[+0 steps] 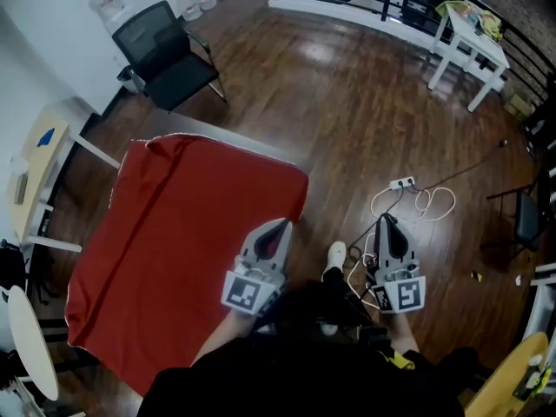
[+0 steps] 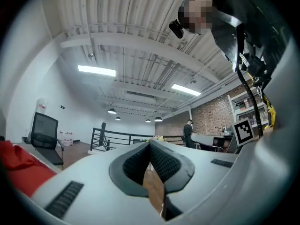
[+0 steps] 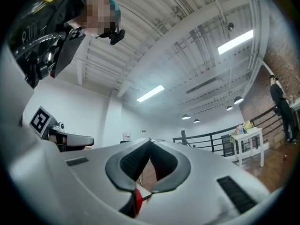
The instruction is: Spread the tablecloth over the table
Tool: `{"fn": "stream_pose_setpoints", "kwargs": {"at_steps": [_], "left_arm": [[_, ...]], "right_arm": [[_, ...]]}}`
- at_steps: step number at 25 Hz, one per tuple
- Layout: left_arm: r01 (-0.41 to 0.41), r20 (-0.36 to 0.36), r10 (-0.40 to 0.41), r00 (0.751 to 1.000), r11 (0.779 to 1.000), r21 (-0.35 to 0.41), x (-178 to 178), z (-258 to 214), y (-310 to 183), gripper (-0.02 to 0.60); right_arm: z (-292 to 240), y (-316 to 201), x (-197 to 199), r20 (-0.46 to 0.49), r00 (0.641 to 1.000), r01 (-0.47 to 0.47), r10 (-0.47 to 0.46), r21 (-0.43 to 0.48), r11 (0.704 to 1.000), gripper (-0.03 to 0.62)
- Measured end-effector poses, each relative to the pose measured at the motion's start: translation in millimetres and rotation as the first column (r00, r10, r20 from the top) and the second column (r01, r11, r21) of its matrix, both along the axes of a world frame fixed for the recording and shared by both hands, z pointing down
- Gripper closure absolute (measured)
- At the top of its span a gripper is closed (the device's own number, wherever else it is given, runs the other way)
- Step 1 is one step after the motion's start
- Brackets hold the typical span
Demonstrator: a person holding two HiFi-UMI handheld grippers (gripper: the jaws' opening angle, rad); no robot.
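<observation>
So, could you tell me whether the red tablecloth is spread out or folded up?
Spread out: the tablecloth covers nearly the whole table, with one raised crease near its left side.

Head view looks steeply down; both gripper views face roughly level, seemingly sharing the railing (image 2: 113,134).

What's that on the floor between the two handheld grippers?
In the head view, the person's white shoe stands on the wooden floor between the left gripper and the right gripper; the rest of that stretch is bare floor.
</observation>
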State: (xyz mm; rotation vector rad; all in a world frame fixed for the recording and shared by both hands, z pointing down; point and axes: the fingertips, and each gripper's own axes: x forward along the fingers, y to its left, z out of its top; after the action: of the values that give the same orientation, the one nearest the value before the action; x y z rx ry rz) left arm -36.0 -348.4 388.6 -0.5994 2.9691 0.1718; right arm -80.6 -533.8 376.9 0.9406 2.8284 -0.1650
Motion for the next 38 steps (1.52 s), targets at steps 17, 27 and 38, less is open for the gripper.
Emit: {"fn": "stream_pose_setpoints", "kwargs": {"at_steps": [17, 27, 38], "left_arm": [[-0.281, 0.059, 0.279, 0.958, 0.959, 0.021, -362.0, -31.9, -213.4, 0.580], [-0.050, 0.135, 0.053, 0.989, 0.998, -0.027, -591.6, -27.2, -150.7, 0.580], [0.711, 0.097, -0.704, 0.704, 0.698, -0.092, -613.1, -1.0, 94.8, 0.580]], "right_arm": [[-11.3, -99.4, -291.3, -0.016, 1.000, 0.023, -0.022, 0.049, 0.999, 0.588], [-7.0, -58.0, -538.9, 0.054, 0.978, 0.189, -0.200, 0.158, 0.969, 0.588], [0.7, 182.4, -682.1, 0.030, 0.653, 0.752, -0.757, 0.087, 0.653, 0.589]]}}
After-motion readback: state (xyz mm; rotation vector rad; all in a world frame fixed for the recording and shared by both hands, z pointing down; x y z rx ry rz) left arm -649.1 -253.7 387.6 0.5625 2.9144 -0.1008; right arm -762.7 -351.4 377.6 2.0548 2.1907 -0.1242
